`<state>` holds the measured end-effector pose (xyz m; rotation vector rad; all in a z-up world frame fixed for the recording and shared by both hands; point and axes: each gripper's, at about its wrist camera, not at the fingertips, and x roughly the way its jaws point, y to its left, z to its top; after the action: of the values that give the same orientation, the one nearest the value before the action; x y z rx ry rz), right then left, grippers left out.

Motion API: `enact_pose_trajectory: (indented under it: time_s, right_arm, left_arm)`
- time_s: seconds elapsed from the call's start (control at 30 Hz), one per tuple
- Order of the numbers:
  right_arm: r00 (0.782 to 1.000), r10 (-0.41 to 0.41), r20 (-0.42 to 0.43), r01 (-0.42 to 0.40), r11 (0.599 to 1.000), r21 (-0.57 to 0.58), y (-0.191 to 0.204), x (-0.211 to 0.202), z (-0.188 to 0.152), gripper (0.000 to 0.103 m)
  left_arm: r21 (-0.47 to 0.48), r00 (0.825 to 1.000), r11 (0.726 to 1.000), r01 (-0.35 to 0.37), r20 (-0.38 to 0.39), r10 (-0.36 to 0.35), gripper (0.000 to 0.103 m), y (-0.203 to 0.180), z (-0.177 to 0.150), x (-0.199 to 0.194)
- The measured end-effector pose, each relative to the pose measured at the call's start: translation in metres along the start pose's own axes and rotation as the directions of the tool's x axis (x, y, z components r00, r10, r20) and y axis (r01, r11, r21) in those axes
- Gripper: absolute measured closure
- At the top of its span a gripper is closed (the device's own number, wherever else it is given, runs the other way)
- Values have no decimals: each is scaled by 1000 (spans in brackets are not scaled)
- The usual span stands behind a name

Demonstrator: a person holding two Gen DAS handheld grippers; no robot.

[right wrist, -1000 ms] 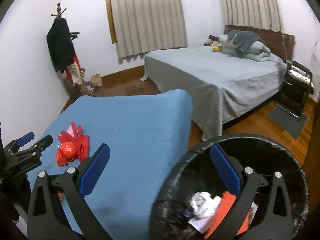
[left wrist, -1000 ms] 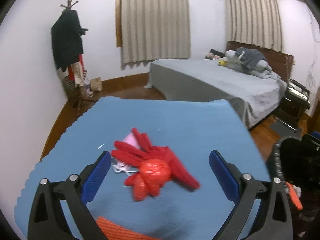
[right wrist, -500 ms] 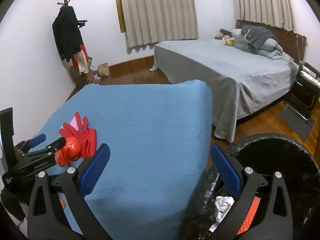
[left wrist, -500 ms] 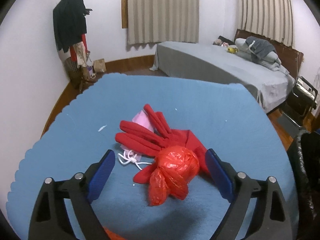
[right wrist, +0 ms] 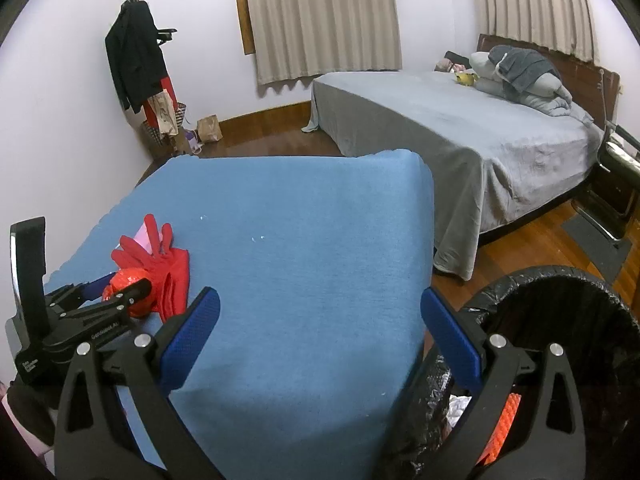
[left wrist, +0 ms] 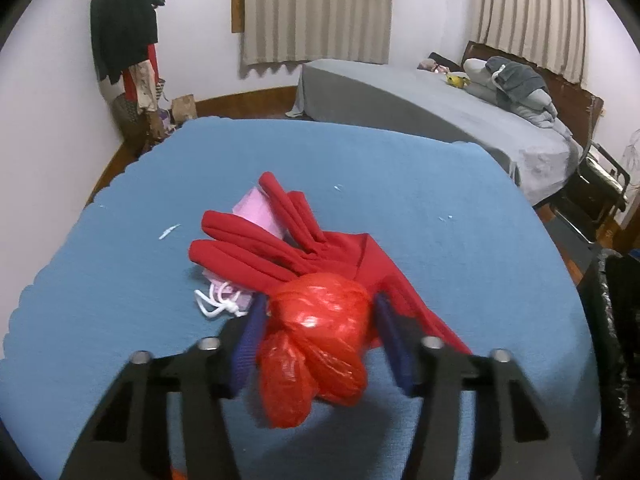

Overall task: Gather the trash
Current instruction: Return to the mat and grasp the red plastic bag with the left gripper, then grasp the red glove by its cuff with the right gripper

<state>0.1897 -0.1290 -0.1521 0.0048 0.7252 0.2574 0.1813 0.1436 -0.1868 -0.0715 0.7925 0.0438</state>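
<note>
While the left gripper (left wrist: pixel 318 320) is closing on the red bag (left wrist: pixel 316 344), the bin (right wrist: pixel 560 292) is waiting at right, nearer the wide-open right gripper (right wrist: pixel 320 320)

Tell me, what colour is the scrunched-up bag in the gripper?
Red. The bag shows best in the left wrist view.

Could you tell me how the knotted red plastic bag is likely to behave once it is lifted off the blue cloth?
The red plastic bag looks crinkled and thin, so it will probably squash between the left gripper's closing pads. It seems light for its size. Its loose tail would likely dangle, and the glossy film might slip.
</note>
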Motion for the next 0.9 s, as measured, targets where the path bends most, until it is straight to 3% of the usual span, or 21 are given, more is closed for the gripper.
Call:
enact_pose_trajectory:
  time_s: [0.53,0.9]
  right_arm:
    - [1000,15,5,-14,1000,-27,15,7,2,5]
    - [994,104,-22,-105,993,-61,61,38,14,5]
  left_arm:
    - [-47,996,999,8,95,-3,60,13,10,-29]
    - [-80,988,994,-81,128,90,60,50,12,-49]
